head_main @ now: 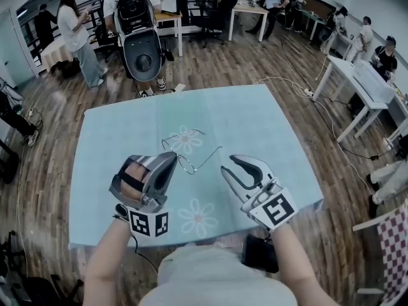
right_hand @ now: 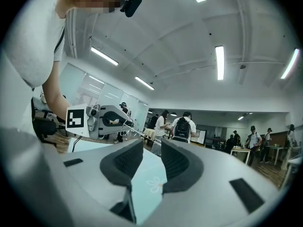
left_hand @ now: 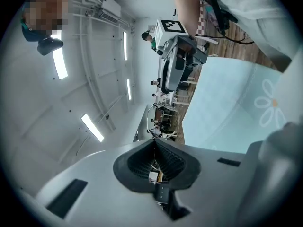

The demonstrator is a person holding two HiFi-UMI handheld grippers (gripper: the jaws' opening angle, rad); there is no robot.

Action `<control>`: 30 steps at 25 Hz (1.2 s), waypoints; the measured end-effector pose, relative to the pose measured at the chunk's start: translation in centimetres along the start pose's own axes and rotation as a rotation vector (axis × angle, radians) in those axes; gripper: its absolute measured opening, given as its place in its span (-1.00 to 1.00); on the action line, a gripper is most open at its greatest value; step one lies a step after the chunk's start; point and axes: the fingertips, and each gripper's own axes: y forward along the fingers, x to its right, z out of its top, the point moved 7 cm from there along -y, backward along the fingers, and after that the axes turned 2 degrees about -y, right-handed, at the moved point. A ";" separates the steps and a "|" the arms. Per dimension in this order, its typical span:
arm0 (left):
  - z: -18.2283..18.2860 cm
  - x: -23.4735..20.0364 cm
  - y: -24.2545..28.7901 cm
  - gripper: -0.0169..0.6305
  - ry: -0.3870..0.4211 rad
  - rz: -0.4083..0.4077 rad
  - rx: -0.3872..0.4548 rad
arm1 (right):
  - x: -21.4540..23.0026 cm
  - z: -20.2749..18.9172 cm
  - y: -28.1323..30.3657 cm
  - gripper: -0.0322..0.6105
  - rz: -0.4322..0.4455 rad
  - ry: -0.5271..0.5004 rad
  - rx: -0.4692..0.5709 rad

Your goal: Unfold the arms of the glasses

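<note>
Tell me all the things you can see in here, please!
glasses: one, thin silver wire, middle of the table.
tablecloth: one, light blue with white daisies, covering the table.
white tables: several, far right and back of the room.
people: several, dark and light clothes, standing beyond the table.
floor: brown wood, all around.
left gripper: one, grey, jaws shut on the glasses frame.
right gripper: one, white and black, jaws apart with nothing between them, next to the tip of the glasses arm.
</note>
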 end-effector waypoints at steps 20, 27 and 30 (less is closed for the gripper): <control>0.6 1.6 1.5 -0.91 -0.028 0.042 -0.113 | -0.2 -0.4 0.6 -0.87 -0.241 0.142 -0.077; 1.6 2.5 1.4 -0.91 0.040 0.053 -0.109 | -1.1 -1.5 0.5 -0.88 -0.267 0.146 -0.108; 1.9 2.8 1.6 -0.91 0.072 0.078 -0.116 | -1.2 -2.2 0.3 -0.88 -0.279 0.164 -0.119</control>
